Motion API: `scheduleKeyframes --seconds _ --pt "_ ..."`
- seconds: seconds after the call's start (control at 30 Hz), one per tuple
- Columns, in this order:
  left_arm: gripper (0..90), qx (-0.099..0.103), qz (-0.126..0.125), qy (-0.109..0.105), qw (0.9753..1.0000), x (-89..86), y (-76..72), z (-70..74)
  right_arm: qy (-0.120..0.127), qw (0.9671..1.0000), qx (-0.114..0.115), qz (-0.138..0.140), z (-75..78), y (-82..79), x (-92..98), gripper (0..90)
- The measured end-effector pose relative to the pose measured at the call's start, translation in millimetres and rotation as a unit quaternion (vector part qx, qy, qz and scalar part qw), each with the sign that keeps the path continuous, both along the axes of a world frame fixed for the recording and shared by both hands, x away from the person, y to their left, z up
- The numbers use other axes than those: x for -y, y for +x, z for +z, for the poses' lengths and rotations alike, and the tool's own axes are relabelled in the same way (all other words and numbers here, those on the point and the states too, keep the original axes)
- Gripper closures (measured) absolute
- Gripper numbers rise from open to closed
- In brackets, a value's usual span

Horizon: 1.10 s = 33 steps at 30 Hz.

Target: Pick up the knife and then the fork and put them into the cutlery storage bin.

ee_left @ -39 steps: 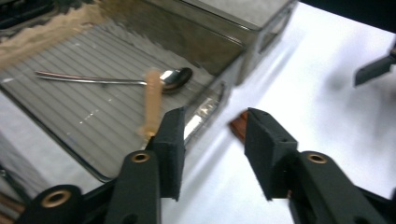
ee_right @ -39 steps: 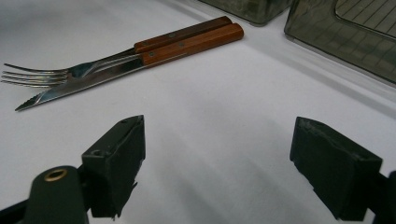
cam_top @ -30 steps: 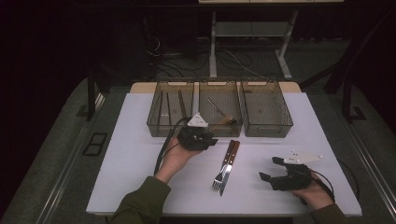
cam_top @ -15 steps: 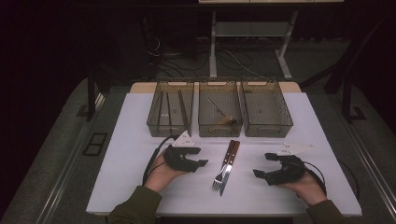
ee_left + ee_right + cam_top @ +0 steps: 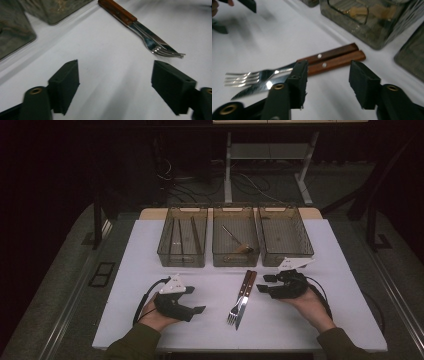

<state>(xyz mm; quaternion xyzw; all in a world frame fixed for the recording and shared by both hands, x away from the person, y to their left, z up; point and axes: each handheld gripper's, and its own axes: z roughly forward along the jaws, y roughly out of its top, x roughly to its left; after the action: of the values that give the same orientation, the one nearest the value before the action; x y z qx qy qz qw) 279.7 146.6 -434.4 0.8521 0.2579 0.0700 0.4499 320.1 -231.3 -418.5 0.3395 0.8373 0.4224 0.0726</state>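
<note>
A fork [image 5: 238, 299] and a knife [image 5: 245, 296] with wooden handles lie side by side on the white table [image 5: 340, 270], tips toward the person. My left gripper [image 5: 197, 302] rests low on the table to their left, open and empty; the fork [image 5: 160, 47] lies ahead of its jaws. My right gripper [image 5: 264, 283] hovers just right of the handles, open, jaws pointing at them. In the right gripper view the handles [image 5: 332, 60] lie just beyond the open jaws, and the fork tines [image 5: 239, 77] point left.
Three clear bins stand in a row at the back: the left bin [image 5: 182, 240] holds long utensils, the middle bin [image 5: 235, 240] holds a utensil with a wooden end, the right bin [image 5: 285, 235] looks empty. Bare table lies at both sides.
The left gripper drew back from the bins toward the person and settled low at the left. The right gripper moved left and forward, up to the handles of the cutlery.
</note>
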Motion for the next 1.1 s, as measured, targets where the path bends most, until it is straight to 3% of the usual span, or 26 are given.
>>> scheduleKeyframes --seconds 0.17,0.33,0.5,0.73,1.1 --pt "13.8 -0.005 0.004 -0.001 1.0 -10.4 -4.9 -4.5 0.002 1.0 0.002 0.009 2.8 16.3 -13.2 65.4" --pt "8.6 0.004 -0.001 -0.006 1.0 -9.2 -6.2 -4.0 -0.02 0.9998 0.003 0.005 -1.1 32.4 -28.5 76.6" --pt "0.8 0.0 0.011 -0.001 0.9999 -9.0 -4.2 -6.6 -0.047 0.9989 0.0 0.004 -9.0 47.6 -43.0 89.8" --pt "0.0 0.0 0.012 -0.006 0.9999 -11.1 -3.2 -6.6 -0.075 0.9971 -0.007 0.002 -10.8 61.0 -57.1 90.0" --pt "0.0 -0.004 0.007 -0.007 0.9999 -10.6 -3.0 -7.0 -0.099 0.9948 -0.021 -0.008 -20.8 71.6 -59.8 90.0"
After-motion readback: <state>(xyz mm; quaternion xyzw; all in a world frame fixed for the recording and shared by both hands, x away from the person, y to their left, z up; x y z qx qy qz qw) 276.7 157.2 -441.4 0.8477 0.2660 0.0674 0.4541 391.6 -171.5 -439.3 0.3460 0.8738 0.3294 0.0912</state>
